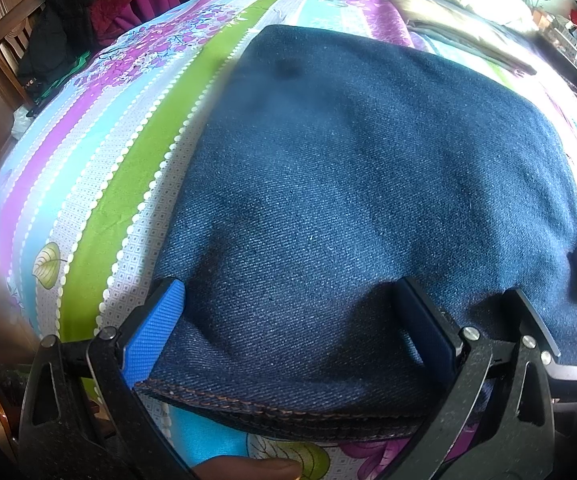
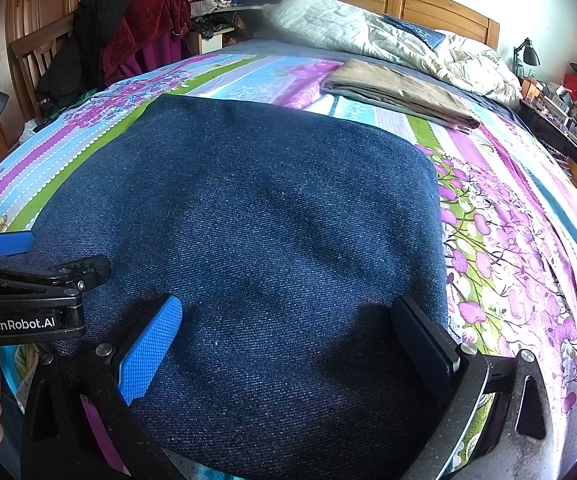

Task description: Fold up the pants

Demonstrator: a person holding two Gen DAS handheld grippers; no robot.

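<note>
On the striped bedsheet (image 2: 508, 240), folded pants (image 2: 268, 240) lie flat.

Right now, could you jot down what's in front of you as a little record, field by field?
place: a bed with a flowered, striped sheet
main item: dark blue jeans, folded into a broad flat block lying on the sheet
left gripper: open, its fingers either side of the jeans' near stitched edge
right gripper: open, low over the jeans' near part
also on the bed: a folded tan cloth beyond the jeans, a rumpled pale quilt by the headboard
nearby: a chair piled with clothes
</note>
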